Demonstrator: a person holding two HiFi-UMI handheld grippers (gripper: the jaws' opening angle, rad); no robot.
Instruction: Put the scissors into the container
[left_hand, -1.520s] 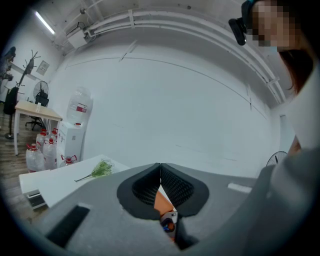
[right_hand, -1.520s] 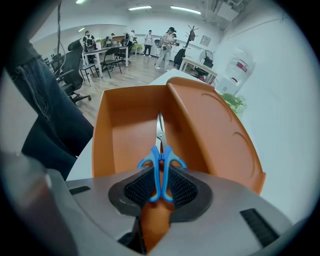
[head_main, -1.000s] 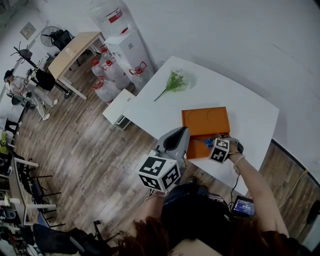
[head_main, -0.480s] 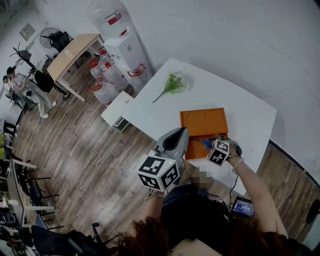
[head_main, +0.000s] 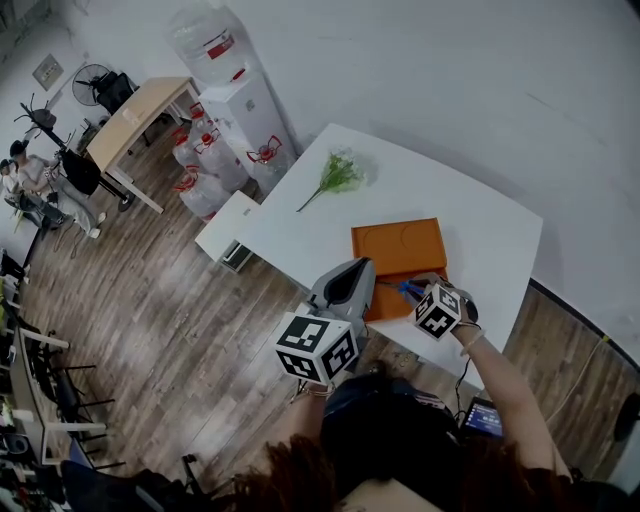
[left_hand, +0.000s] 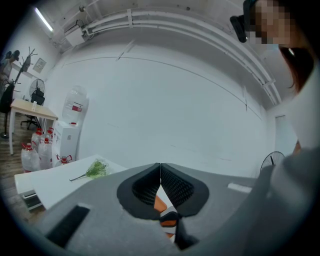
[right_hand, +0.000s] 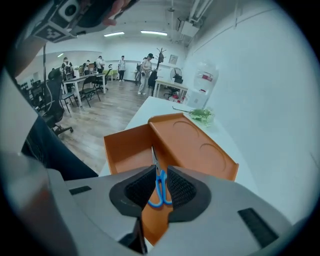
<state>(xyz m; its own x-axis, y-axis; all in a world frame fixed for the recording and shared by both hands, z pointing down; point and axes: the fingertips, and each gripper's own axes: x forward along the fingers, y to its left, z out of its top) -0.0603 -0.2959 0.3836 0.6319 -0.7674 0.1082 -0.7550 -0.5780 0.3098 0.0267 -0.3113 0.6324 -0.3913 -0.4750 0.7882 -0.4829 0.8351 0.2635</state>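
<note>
While the scissors (right_hand: 160, 192) are pinched by the right gripper (right_hand: 160, 174) over the near edge of the container (right_hand: 197, 147), they should be lowered slowly toward its open part at 11 o'clock, and the left gripper (left_hand: 160, 172), pressed together on nothing, is not needed.

Blue-handled scissors (right_hand: 161, 192), blades pointing forward, sit clamped in the right tongs (right_hand: 160, 174) over the orange container (right_hand: 195, 145).

A green sprig (head_main: 340, 172) lies on the white table (head_main: 472, 205), water dispenser (head_main: 250, 105) nearby.
</note>
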